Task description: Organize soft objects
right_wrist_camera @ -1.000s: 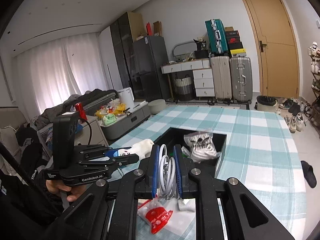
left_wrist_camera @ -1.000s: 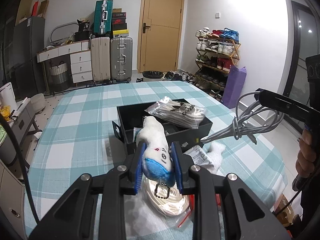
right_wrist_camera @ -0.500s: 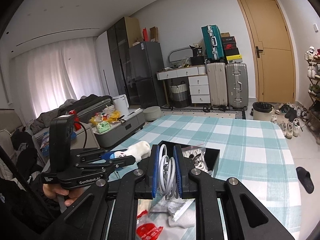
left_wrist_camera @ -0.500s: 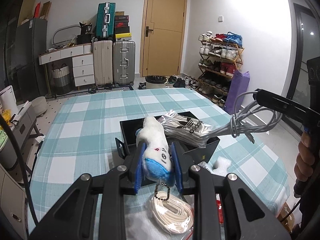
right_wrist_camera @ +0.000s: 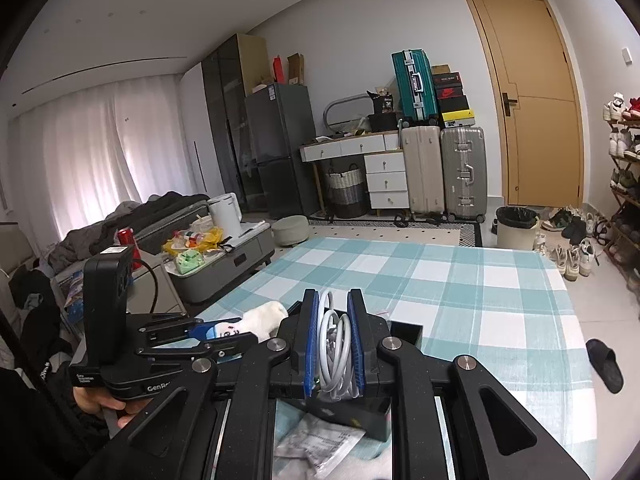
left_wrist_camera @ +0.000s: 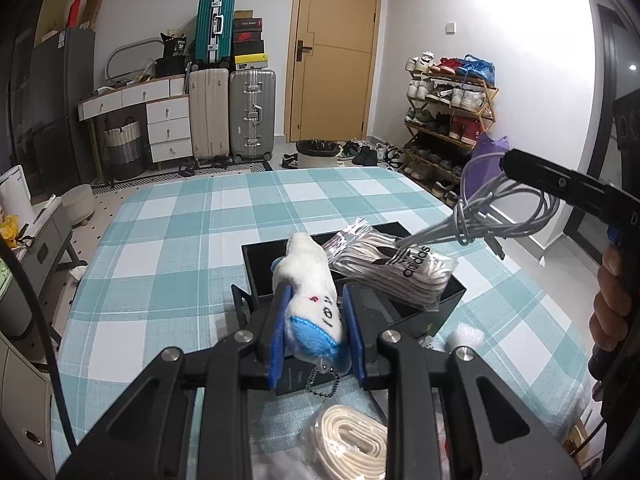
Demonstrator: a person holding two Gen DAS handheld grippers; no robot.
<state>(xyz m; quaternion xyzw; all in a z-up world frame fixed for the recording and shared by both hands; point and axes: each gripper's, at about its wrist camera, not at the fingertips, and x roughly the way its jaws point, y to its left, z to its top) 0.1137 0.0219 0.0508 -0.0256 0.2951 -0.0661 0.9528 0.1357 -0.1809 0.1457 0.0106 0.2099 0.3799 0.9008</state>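
Left tongs (left_wrist_camera: 314,332) clamped on plush toy (left_wrist_camera: 310,280), right tongs (right_wrist_camera: 334,344) clamped on cable bundle (right_wrist_camera: 334,354); dangling loops could snag the sock pack (left_wrist_camera: 394,270) atop the black box (left_wrist_camera: 450,294).

Black box (right_wrist_camera: 404,330) mostly behind fingers (right_wrist_camera: 356,340)

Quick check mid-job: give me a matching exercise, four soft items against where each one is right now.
Items:
1. white and blue plush keychain toy
2. coiled grey cable
3. bagged striped Adidas socks
4. bagged cream rope coil

Places:
A. resting across the open black box
B. clamped in the right gripper
C. on the table near the camera
D. clamped in the left gripper

Pairs: 1-D, 2-B, 3-A, 4-C
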